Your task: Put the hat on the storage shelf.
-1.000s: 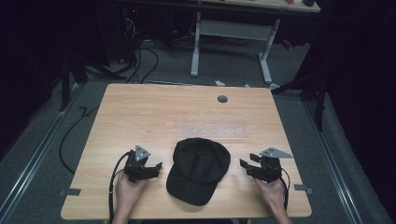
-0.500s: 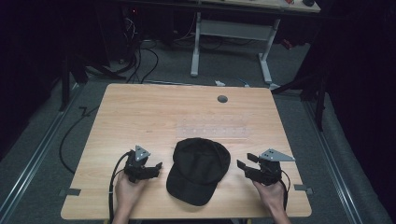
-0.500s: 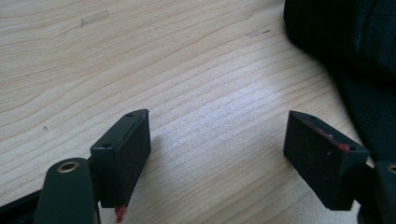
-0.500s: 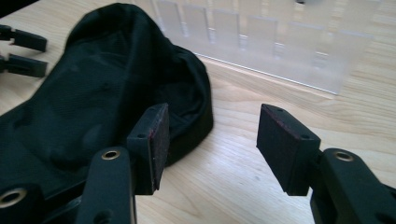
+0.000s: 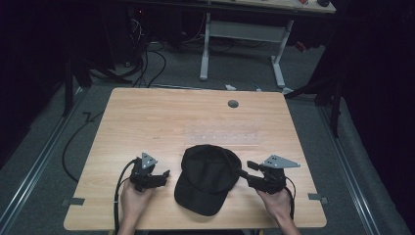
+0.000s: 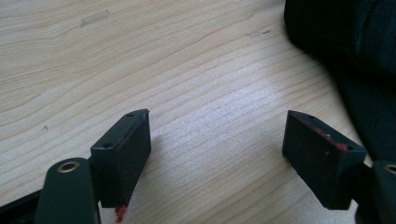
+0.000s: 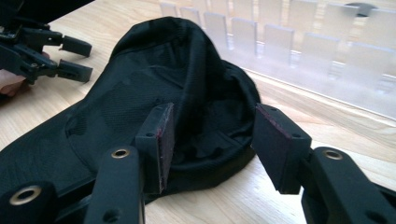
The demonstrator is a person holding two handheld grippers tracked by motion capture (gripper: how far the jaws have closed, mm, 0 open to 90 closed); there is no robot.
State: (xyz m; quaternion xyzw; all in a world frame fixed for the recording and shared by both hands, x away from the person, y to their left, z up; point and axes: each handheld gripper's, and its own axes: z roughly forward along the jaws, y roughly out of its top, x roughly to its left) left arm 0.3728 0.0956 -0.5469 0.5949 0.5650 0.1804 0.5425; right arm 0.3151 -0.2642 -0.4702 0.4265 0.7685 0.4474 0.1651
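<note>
High view: black cap (image 5: 208, 177) on wooden table (image 5: 161, 122), near front edge, btwn both grippers.
Left gripper (image 5: 164, 175): jaws wide apart, nothing held; just left of cap, over bare wood.
Right gripper (image 7: 212, 140): jaws apart, straddling cap's rear rim, not clamped.
Clear plastic strip (image 5: 225, 134): behind cap, flat on table.

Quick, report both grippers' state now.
Left gripper: open, holding nothing, over bare table.
Right gripper: open, jaws straddling the black cap edge, not closed on it.
</note>
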